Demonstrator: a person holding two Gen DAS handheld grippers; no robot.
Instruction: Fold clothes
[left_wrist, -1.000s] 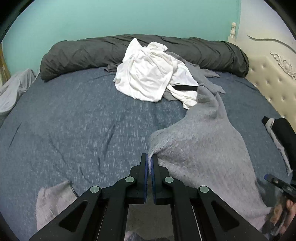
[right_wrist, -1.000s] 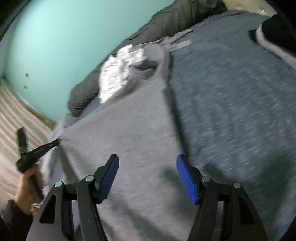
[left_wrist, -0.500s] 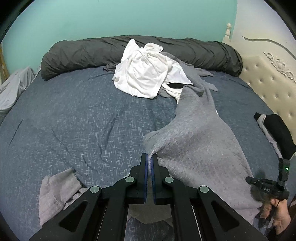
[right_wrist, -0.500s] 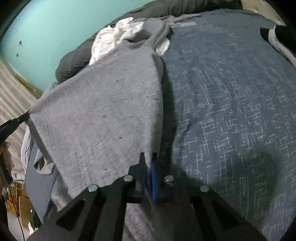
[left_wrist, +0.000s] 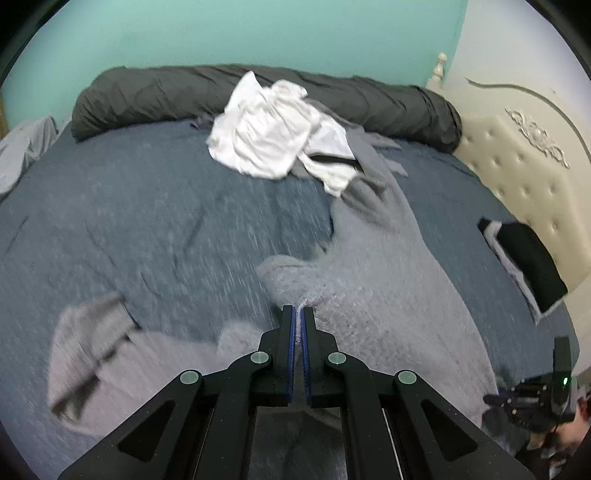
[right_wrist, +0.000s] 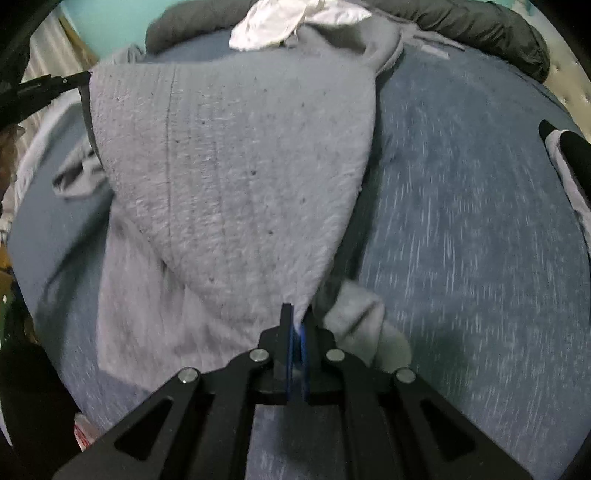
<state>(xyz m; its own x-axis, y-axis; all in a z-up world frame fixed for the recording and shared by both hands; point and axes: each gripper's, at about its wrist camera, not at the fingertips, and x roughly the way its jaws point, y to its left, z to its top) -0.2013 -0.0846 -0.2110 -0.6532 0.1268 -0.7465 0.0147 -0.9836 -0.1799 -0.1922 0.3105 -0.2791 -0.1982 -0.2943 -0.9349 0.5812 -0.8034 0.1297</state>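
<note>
A grey knit sweater (left_wrist: 388, 288) lies stretched across the blue bed (left_wrist: 129, 221). My left gripper (left_wrist: 297, 314) is shut on one corner of its edge. In the right wrist view the same sweater (right_wrist: 236, 177) spans from the left gripper (right_wrist: 55, 83), seen small at upper left, down to my right gripper (right_wrist: 297, 317), which is shut on the opposite corner. A grey sleeve (right_wrist: 362, 321) bunches just right of the right gripper. The right gripper (left_wrist: 535, 395), with a hand on it, shows at the lower right of the left wrist view.
A pile of white clothes (left_wrist: 273, 136) lies at the far side against a dark grey rolled duvet (left_wrist: 388, 99). A black and grey garment (left_wrist: 528, 258) rests by the cream tufted headboard (left_wrist: 528, 177). Another grey piece (left_wrist: 92, 350) lies at lower left.
The right gripper went from open above the sweater to shut on its corner, rolling and swinging as it did. Both grippers have drawn the sweater toward the near side, away from the white pile.
</note>
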